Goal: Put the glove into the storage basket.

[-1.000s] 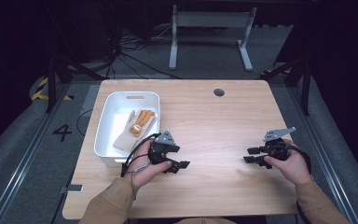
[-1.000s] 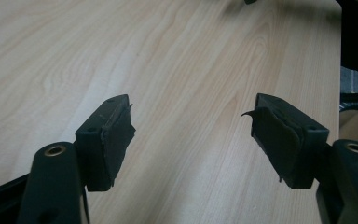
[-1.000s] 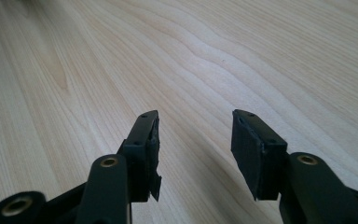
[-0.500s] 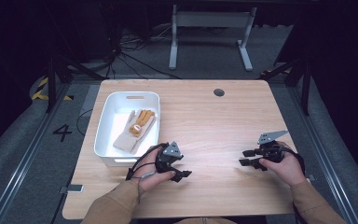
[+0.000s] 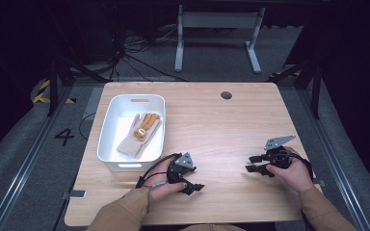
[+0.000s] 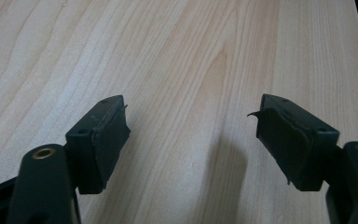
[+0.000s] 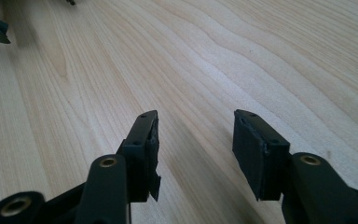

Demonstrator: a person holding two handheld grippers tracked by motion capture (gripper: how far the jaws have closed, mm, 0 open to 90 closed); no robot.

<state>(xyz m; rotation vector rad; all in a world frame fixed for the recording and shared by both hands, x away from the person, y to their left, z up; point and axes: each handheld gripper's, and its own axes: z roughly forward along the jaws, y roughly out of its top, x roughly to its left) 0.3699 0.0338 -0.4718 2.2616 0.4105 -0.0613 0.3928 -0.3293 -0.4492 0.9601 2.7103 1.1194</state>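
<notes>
Left gripper drawn back toward the table's near edge, fingers spread wide and empty, right gripper lowered slightly, fingers parted and empty, glove unmoved in white bin

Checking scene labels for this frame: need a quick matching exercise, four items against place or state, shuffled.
Items:
1. glove
2. white bin
3. left gripper
4. right gripper

Places or states:
A. on the table's left side
B. open, in the hand near the table's right edge
C. lying inside the bin
D. open, just right of the bin's near corner

Pairs: 1-C, 2-A, 3-D, 4-B
</notes>
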